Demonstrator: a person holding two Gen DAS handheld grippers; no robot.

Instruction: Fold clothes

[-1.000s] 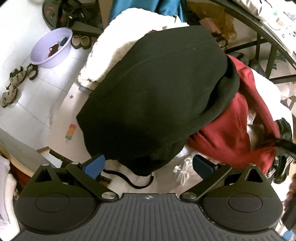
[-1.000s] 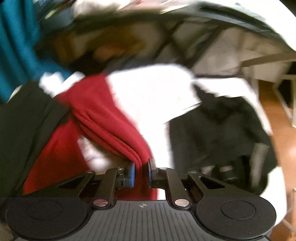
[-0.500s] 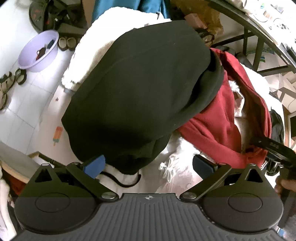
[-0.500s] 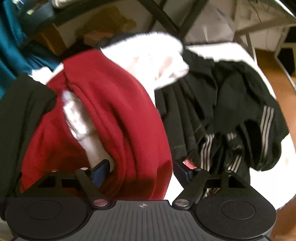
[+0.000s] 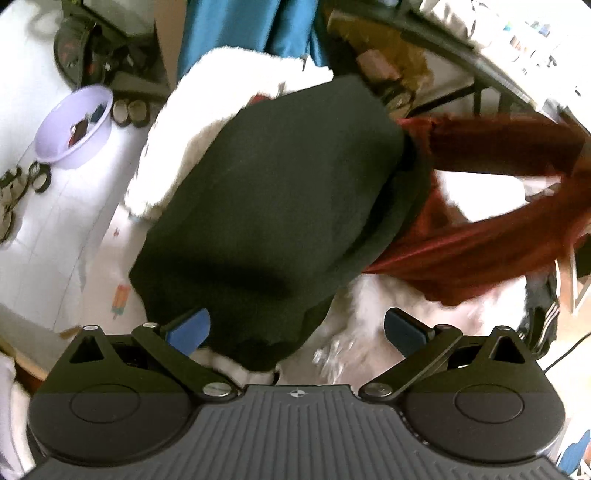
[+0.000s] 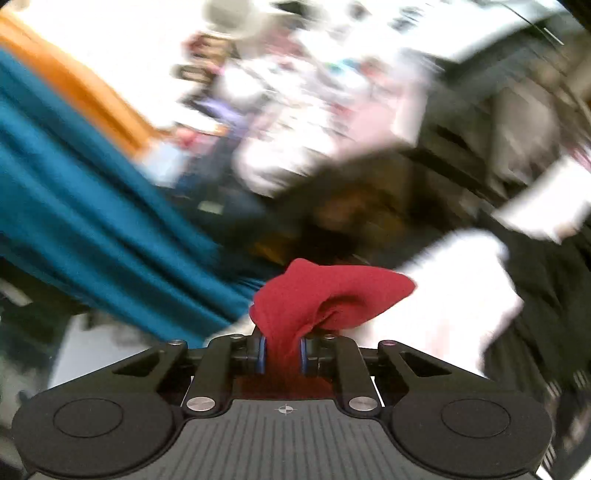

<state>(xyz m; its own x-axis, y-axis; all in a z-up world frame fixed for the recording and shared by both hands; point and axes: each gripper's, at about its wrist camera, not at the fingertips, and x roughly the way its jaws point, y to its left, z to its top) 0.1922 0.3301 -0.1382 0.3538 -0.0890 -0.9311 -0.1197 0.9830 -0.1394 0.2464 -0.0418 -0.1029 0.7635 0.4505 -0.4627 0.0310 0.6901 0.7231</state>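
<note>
1. Right gripper point(image 6: 281, 350): jaws closing, blue pads nearly together, with a bunched fold of the red garment point(image 6: 325, 295) pinched between them. Cloth bulges out ahead of the pads and fills the gap behind them.
2. Right view is heavily blurred. Behind the red fold: teal fabric point(image 6: 85, 221) on the left, an orange strip above it, a white cloth point(image 6: 458, 288) on the right, dark cloth at the far right. Nothing finer can be told.
3. Left gripper point(image 5: 297, 326): jaws wide apart, pointing steeply down over the pile. Nothing pressed between the pads. The left blue pad point(image 5: 190, 328) lies over the near edge of the black garment point(image 5: 273, 206); contact cannot be told.
4. Black garment lies on top of the pile, centre of the left view, its lower end between the open fingers.
5. Red garment point(image 5: 480, 251), left view: comes out from under the right edge of the black garment and stretches away to the right edge of the frame in two blurred bands, with white cloth showing between them.
6. White fleecy cloth point(image 5: 192, 147) sticks out from under the black garment at upper left; more white cloth lies below it near the right pad.
7. Surroundings, left view: lilac basin point(image 5: 74, 129) on the white tiled floor at left, sandals beside it, teal fabric point(image 5: 243, 33) hanging at top.
</note>
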